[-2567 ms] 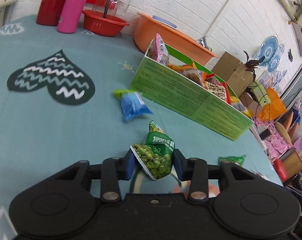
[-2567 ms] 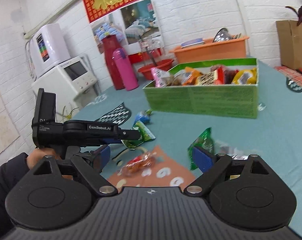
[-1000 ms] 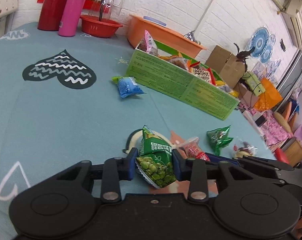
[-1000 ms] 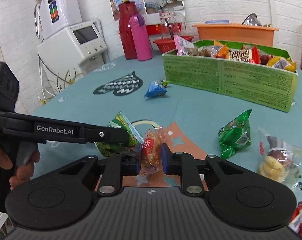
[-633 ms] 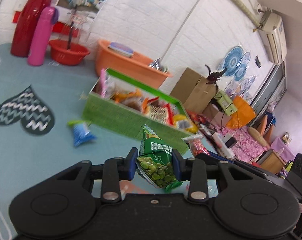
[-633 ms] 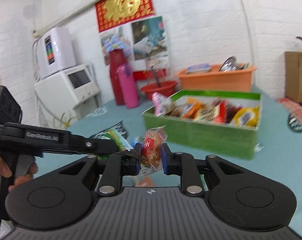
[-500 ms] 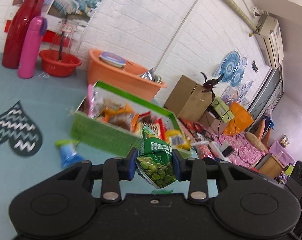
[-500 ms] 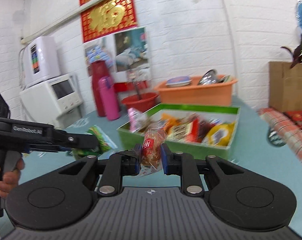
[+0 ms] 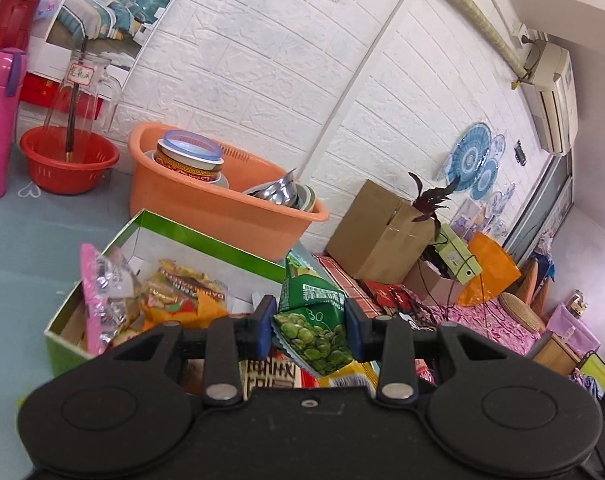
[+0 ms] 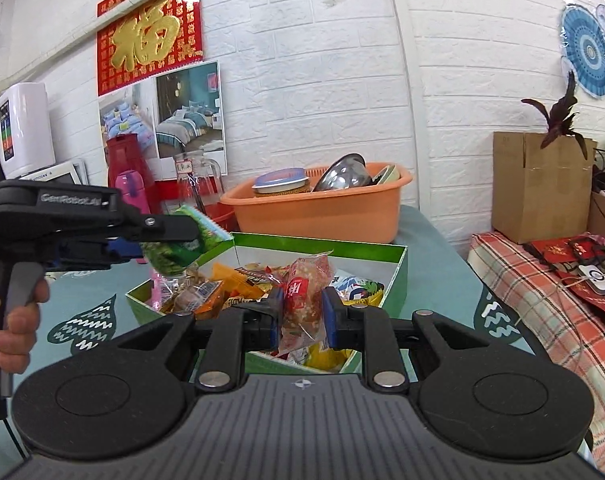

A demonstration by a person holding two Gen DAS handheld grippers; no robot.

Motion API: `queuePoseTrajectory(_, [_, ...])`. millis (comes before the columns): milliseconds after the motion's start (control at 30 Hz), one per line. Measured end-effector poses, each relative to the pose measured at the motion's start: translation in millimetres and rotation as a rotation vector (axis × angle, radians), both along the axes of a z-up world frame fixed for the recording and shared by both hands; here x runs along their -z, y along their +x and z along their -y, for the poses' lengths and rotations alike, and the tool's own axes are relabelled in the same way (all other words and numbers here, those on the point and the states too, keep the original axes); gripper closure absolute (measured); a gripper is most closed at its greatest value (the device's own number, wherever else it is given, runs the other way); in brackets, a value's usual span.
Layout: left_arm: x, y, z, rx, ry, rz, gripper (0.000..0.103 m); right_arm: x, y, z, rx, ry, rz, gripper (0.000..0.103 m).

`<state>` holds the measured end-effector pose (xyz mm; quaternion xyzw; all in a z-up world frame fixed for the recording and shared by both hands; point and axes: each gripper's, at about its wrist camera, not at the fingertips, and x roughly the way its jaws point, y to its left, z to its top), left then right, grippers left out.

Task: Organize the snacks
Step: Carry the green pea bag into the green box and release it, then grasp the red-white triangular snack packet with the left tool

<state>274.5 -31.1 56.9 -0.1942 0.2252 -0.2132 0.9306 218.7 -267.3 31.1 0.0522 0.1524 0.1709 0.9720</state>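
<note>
My left gripper [image 9: 308, 330] is shut on a green pea snack packet [image 9: 312, 326] and holds it above the green snack box [image 9: 206, 238]. The same gripper [image 10: 158, 240] with the green packet [image 10: 182, 246] shows in the right wrist view, over the box's left end. My right gripper [image 10: 302, 314] is shut on a clear red-labelled snack packet [image 10: 304, 298] above the near side of the green box [image 10: 396, 276]. The box holds several packets, among them a pink one [image 9: 102, 292] and an orange one [image 9: 182, 292].
An orange basin [image 9: 206, 204] with bowls stands just behind the box, also in the right wrist view [image 10: 318, 208]. A red basket [image 9: 68, 164], a pink bottle [image 9: 0, 124] and a red jug [image 10: 126, 160] stand at the back left. A cardboard box [image 10: 542, 184] is off the table's right.
Both grippers have risen from the table and moved forward with their packets, from before the box to above it. Both stay shut on their packets.
</note>
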Motion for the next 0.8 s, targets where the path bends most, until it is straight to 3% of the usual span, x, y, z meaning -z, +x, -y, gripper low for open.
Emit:
queuePoseTrajectory(167, [14, 25, 8, 0.001, 0.022, -0.010, 0.039, 5, 23, -13, -0.037, -0.017, 0.007, 0.064])
queuePoseTrajectory(200, [18, 28, 9, 0.000, 0.030, -0.015, 0.023, 8, 27, -17, -0.047, -0.033, 0.008, 0.061])
queuePoseTrajectory(233, [22, 30, 9, -0.002, 0.042, -0.030, 0.000, 12, 32, -22, -0.055, -0.058, 0.006, 0.056])
queuePoseTrajectory(333, [29, 24, 3, -0.031, 0.038, -0.031, 0.000, 25, 37, -34, -0.058, -0.163, -0.022, 0.044])
queuePoseTrajectory(400, [29, 17, -1, -0.033, 0.033, -0.029, 0.000, 27, 30, -32, -0.051, -0.173, -0.009, 0.023])
queuePoseTrajectory(433, [26, 14, -3, -0.039, 0.033, -0.031, 0.000, 26, 26, -29, -0.046, -0.157, -0.002, 0.000])
queuePoseTrajectory(800, [-14, -57, -5, -0.034, 0.020, -0.053, 0.000, -28, -47, -6, -0.004, -0.058, 0.108, 0.000])
